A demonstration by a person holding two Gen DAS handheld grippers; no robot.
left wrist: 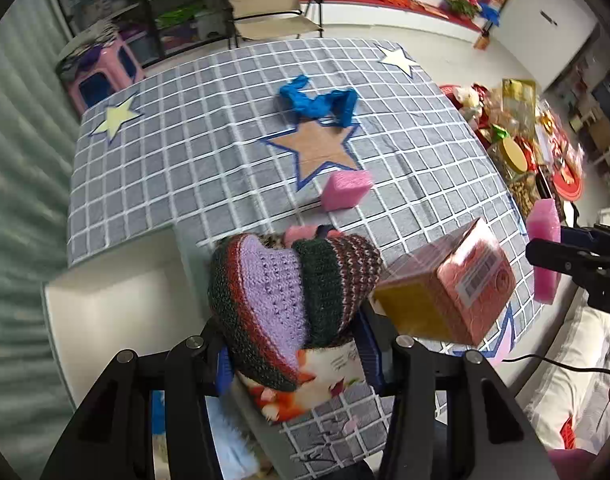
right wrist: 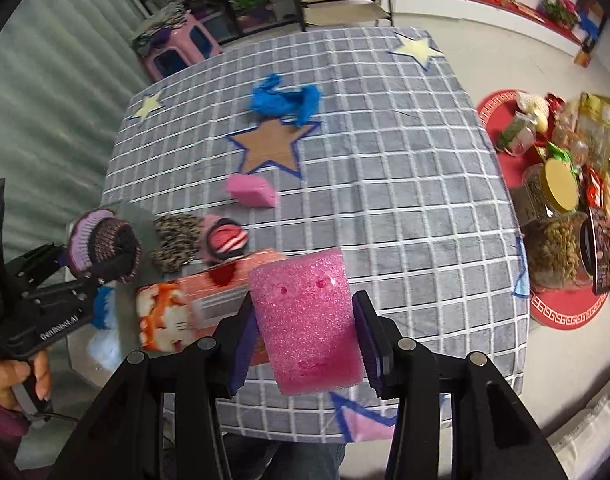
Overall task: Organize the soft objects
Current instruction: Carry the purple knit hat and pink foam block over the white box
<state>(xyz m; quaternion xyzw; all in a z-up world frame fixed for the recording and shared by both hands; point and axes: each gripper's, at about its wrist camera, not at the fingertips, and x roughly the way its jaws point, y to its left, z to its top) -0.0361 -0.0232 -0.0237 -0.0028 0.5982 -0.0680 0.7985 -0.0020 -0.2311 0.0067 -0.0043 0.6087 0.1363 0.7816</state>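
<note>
The left gripper (left wrist: 295,344) clasps a knitted bundle (left wrist: 289,292) near the worktop (right wrist: 405,200) edge; the right gripper (right wrist: 305,344) grasps a seemingly upright pink sponge (right wrist: 309,320); beyond lies open cloth.

Two wrist fisheyes, both raised, angled steeply down over the checked table (left wrist: 405,152), sharing its brown star (right wrist: 271,146)
</note>
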